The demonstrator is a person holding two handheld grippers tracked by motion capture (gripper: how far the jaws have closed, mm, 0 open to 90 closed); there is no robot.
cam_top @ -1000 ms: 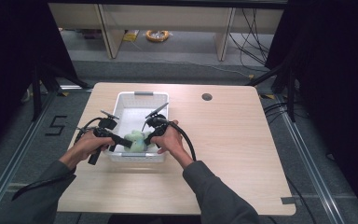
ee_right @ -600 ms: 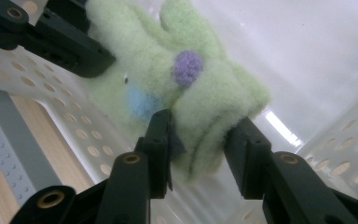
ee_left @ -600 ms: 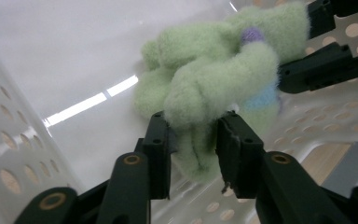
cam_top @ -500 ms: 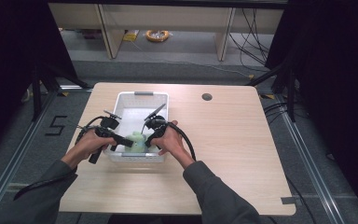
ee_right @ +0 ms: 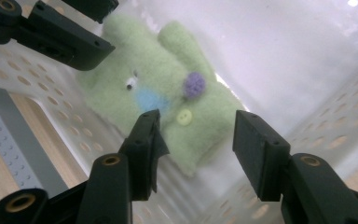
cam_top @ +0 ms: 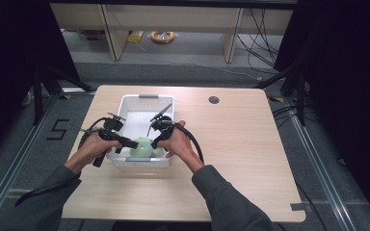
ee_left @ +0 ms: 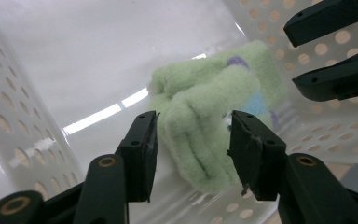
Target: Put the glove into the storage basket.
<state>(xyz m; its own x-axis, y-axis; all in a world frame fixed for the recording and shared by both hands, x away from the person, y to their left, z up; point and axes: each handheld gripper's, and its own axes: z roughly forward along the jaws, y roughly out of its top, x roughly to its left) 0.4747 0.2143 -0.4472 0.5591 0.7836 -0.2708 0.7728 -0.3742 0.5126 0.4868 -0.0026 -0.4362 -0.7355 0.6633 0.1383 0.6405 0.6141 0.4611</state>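
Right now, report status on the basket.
Both grippers, left and right, just opened. Green plush toy lying loose in white basket. Nothing in the way.

Wooden tabletop [cam_top: 241, 159] with round cable grommet [cam_top: 214, 100]; orange cable coil [cam_top: 163, 36] on floor behind, "5" floor marking [cam_top: 58, 130] at left.

The plush toy [cam_top: 143, 146] lies in the basket [cam_top: 147, 98], at its near end. The left gripper [cam_top: 129, 143] sits just left of it, the right gripper [cam_top: 155, 141] just right, both over the basket on the table [cam_top: 250, 159].

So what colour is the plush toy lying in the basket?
Pale green plush toy, with a purple pompom, blue patch and yellow-green button; clearest in the right gripper view.
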